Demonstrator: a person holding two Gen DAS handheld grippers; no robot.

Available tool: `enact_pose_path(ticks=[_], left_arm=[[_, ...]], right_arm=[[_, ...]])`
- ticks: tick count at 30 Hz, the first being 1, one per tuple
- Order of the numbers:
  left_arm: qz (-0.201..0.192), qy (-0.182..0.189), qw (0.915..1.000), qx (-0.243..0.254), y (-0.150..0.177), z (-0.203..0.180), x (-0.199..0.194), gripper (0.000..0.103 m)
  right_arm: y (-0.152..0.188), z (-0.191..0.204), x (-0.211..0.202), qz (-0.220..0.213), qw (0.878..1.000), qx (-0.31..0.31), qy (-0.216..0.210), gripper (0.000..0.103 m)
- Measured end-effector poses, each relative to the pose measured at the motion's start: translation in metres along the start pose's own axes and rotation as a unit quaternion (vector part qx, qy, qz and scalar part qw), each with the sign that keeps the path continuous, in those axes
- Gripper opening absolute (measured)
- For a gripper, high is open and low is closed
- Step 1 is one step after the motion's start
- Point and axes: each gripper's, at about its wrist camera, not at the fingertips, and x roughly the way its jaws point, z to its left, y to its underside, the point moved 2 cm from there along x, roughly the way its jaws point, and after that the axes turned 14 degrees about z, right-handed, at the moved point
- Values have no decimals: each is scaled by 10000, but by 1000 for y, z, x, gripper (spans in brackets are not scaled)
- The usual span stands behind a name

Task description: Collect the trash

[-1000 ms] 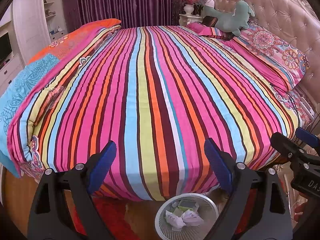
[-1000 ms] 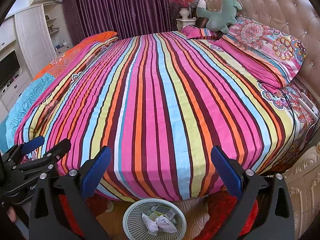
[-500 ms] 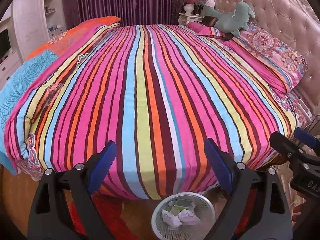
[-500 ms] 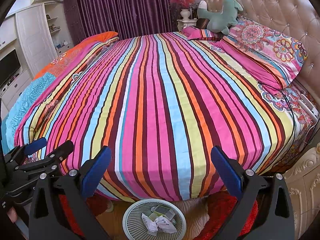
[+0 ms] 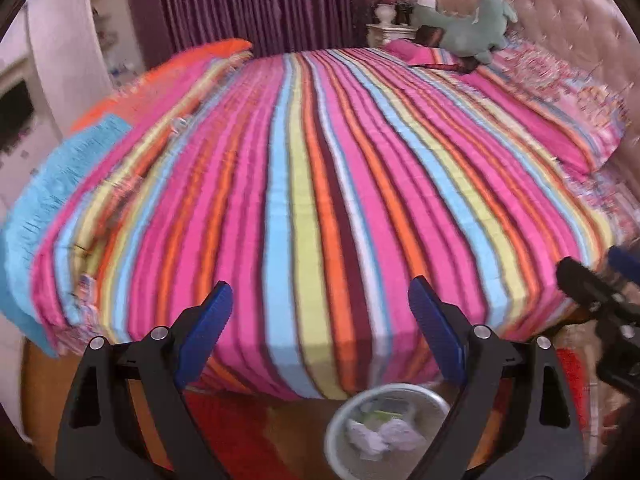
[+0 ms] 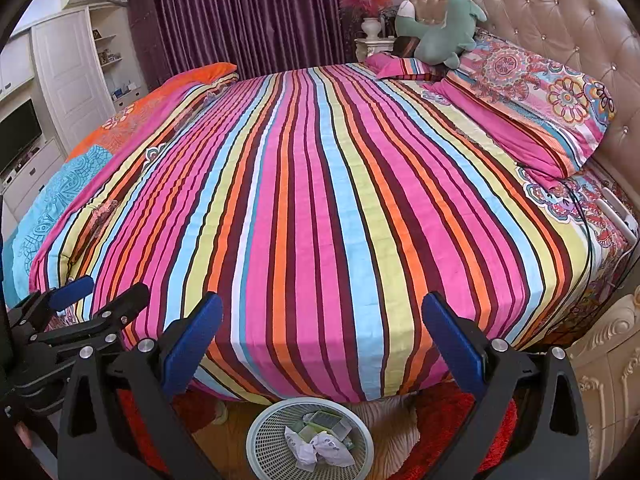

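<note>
Right wrist view showed both tools empty and spread wide: the right tool [image 6: 320, 340], the left tool [image 5: 318, 320]. Crumpled trash [image 6: 316, 446] lay in the mesh wastebasket [image 6: 260, 444] beside the striped bed [image 6: 320, 200]. No trash showed on it; scanning it slowly seemed wise.
</note>
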Motion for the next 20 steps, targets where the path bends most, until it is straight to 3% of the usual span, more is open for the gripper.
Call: enact_pose_path(ticks=[2, 6, 13, 20], left_arm=[[-40, -8, 10000, 34, 0, -2, -2, 87], [120, 408, 9991, -58, -1, -2, -2, 87], [8, 463, 9989, 56, -2, -5, -6, 88], [123, 858, 9962, -70, -6, -1, -5, 90]], right_arm=[[0, 0, 0, 9, 10000, 0, -13, 95], [1, 1, 2, 38, 10000, -16, -40, 95], [1, 4, 3, 45, 10000, -5, -71, 95], [2, 6, 4, 54, 9999, -32, -96, 95]])
